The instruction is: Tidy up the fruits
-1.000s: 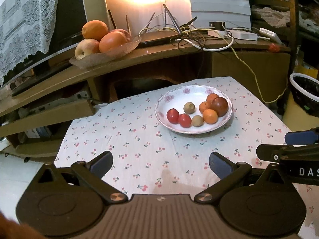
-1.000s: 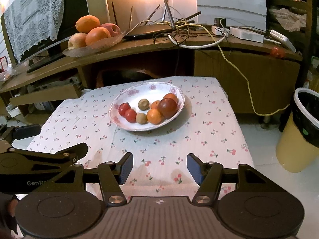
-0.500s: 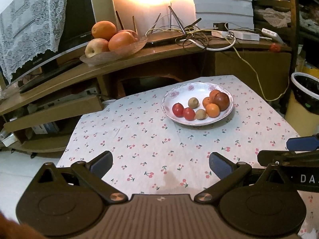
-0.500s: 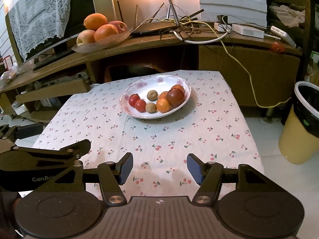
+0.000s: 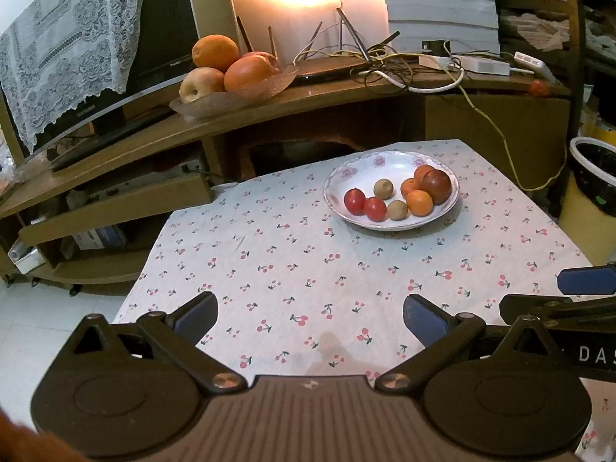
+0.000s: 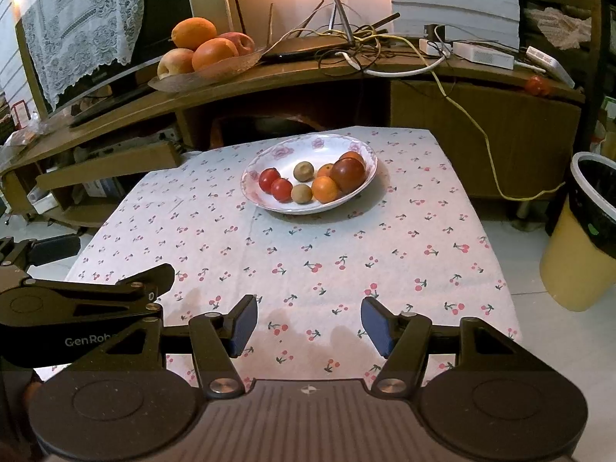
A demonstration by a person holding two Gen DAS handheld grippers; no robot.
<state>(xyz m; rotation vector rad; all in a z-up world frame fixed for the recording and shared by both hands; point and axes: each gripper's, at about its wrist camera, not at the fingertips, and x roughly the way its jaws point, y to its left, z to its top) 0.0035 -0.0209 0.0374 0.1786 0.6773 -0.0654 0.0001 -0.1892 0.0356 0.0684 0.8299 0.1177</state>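
Observation:
A white flowered plate (image 5: 346, 177) (image 6: 269, 154) stands at the far side of the cherry-print table (image 5: 308, 261) (image 6: 385, 246). It holds two red tomatoes (image 5: 364, 204) (image 6: 275, 184), two brown kiwis (image 5: 383, 188) (image 6: 303, 171), small oranges (image 5: 419, 203) (image 6: 325, 189) and a dark red apple (image 5: 436, 186) (image 6: 347, 174). My left gripper (image 5: 310, 315) is open and empty over the near table edge. My right gripper (image 6: 309, 325) is open and empty beside it, to its right.
A wooden shelf (image 5: 308, 104) behind the table carries a glass dish of large oranges and apples (image 5: 231, 69) (image 6: 204, 52), a router and tangled cables (image 6: 365, 50). A yellow bin (image 6: 585, 231) stands on the floor at the right.
Both grippers have drawn back from the plate and risen a little; the plate now looks smaller and farther. Jaws stayed open.

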